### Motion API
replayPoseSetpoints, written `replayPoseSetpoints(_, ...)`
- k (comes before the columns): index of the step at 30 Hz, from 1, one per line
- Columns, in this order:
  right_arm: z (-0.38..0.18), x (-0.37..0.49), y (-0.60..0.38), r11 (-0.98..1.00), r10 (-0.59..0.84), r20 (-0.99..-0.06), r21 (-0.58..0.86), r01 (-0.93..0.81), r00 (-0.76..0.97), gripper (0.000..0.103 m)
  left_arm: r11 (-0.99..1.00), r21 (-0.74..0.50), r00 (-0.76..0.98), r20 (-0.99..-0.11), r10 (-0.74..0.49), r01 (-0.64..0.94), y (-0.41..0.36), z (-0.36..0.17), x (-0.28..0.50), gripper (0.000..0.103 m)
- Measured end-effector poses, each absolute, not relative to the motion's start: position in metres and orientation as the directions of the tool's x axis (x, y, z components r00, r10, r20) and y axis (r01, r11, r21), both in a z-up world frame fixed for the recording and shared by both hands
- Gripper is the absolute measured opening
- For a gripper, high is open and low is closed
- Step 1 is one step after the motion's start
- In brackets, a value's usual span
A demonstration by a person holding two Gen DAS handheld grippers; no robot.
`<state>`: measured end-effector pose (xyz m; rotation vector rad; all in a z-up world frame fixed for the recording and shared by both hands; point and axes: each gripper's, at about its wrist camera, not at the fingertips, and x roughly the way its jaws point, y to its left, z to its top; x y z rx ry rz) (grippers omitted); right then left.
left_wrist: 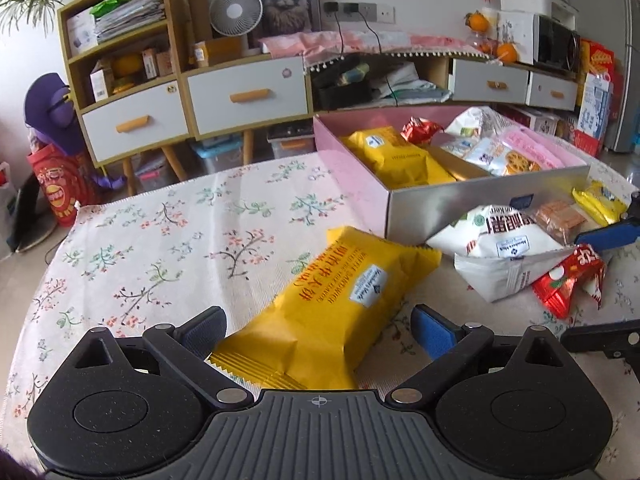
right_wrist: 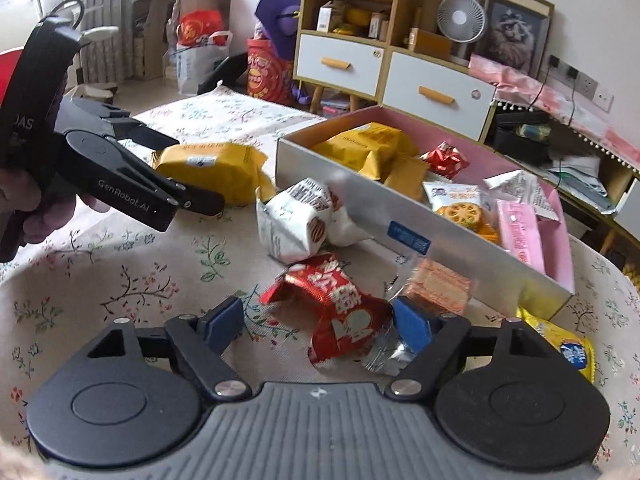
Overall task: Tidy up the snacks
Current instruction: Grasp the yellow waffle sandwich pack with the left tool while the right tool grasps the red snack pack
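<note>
A pink-lined snack box (left_wrist: 356,184) stands on the floral tablecloth and holds several packets; it also shows in the right wrist view (right_wrist: 360,204). My left gripper (left_wrist: 318,334) is open around the near end of a yellow waffle packet (left_wrist: 340,300) lying on the cloth; the same packet shows in the right wrist view (right_wrist: 216,172). My right gripper (right_wrist: 318,328) is open around a red packet (right_wrist: 340,312) on the cloth. A white bag (right_wrist: 296,224) lies just beyond it, against the box wall.
A clear cracker packet (right_wrist: 440,284) and a small yellow packet (right_wrist: 564,348) lie by the box's near corner. The left gripper's body (right_wrist: 120,176) reaches in from the left. Drawers and shelves (left_wrist: 160,92) stand behind the table.
</note>
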<state>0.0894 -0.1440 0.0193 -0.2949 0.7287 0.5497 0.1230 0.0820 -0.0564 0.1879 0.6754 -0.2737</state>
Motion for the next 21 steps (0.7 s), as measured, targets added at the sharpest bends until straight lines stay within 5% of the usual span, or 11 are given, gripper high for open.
replayPoseSetpoints(7,0.021,0.087,-0.142,0.817,0.371,-0.697,-0.069,-0.573,0.613,0.072,0.951,0.059,0.729,-0.658,-0.192,0.303,0.083,-0.057,0.121,0.095)
replayPoseSetpoints(12,0.024,0.090,-0.141,0.817,0.377,-0.702,-0.055,-0.574,0.604,0.059,0.958,0.019,0.721,-0.663,-0.201,0.285,0.085,-0.055,0.125,0.084)
replayPoseSetpoints(21,0.023,0.091,-0.133,0.807,0.388,-0.713,-0.044,-0.589,0.584,0.054,0.958,0.014,0.721,-0.662,-0.205,0.285,0.075,-0.052,0.128,0.069)
